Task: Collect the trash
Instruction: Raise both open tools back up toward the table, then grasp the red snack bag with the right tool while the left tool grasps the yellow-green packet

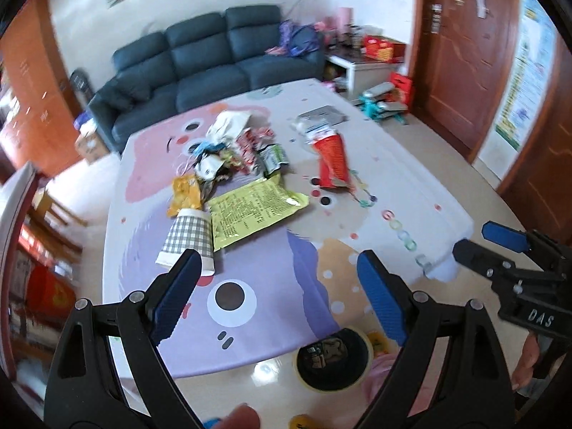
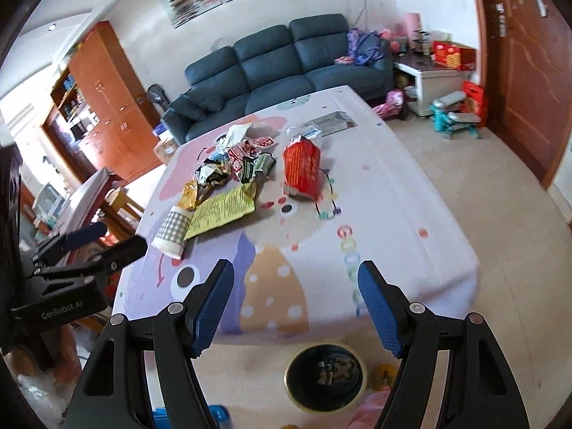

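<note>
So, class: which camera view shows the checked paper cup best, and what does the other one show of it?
The right wrist view: the checked paper cup lies on its side, fully visible, beside the yellow-green packet. In the left wrist view the cup looks larger, but the left gripper's finger covers its lower edge.

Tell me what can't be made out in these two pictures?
- Trash bin contents: both views, too dark and small.
- Print on the yellow-green packet: both views, too small.
- Checked paper cup: left wrist view, its near rim is behind a finger.
- Wrapper pile: both views, pieces overlap.
</note>
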